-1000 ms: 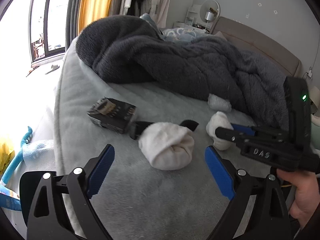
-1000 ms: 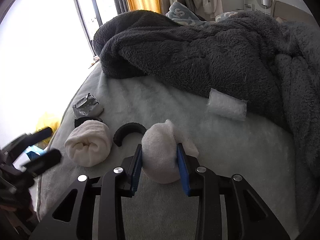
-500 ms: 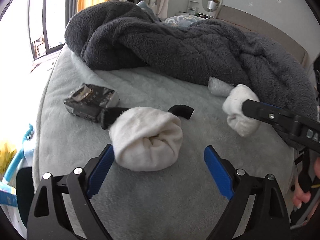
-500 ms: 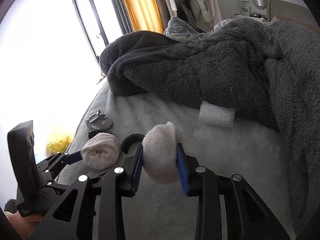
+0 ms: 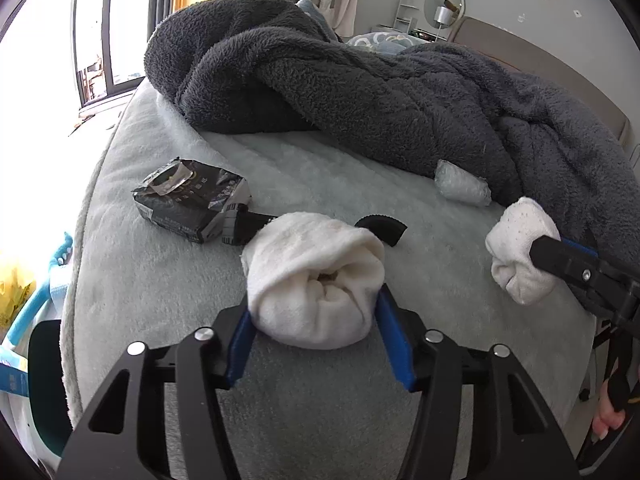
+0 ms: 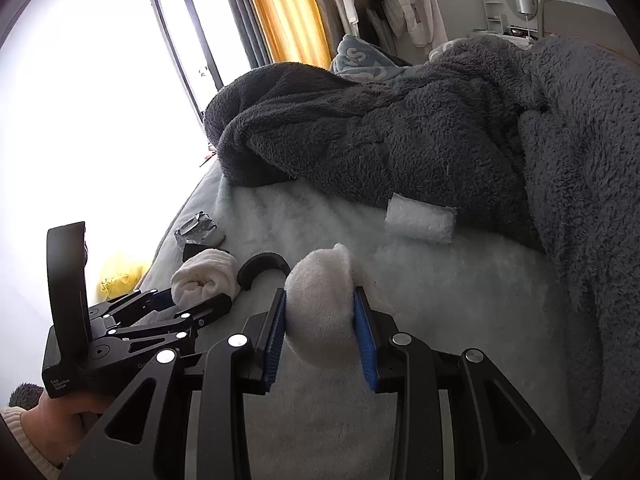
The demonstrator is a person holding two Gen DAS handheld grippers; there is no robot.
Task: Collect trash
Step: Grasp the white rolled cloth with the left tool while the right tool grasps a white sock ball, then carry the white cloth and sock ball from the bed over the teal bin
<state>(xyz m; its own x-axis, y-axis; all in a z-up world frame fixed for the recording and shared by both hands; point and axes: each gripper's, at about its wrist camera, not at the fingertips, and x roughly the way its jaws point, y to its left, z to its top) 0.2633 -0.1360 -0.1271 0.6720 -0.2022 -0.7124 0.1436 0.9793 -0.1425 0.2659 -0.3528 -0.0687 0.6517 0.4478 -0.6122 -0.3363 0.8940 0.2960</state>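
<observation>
On the pale grey bed (image 5: 132, 280), the left claw (image 5: 316, 344) has just been closing, and its blue pads now sit against both sides of a rolled white sock (image 5: 316, 280) that rests on the cover; it reads as a grip just taken, with the roll not yet lifted. The low, slanted approach lets the pads bracket the widest part of the roll, which should keep the soft bundle from unrolling. The right claw (image 6: 320, 320) is clamped tight on a second white sock bundle (image 6: 320, 304), held clear above the bed, probably to free the space while the other hand works. Just behind the left sock lie a curved black strip (image 5: 380, 230) and a crumpled dark foil packet (image 5: 192, 204), touching or nearly so. A wad of clear plastic wrap (image 5: 462, 188) sits against the edge of the dark grey fleece blanket (image 5: 360, 92). Those pieces look like the trash yet to be gathered. A yellow bag (image 6: 118, 274) shows beyond the bed's edge; I cannot tell whether it is the bin.
</observation>
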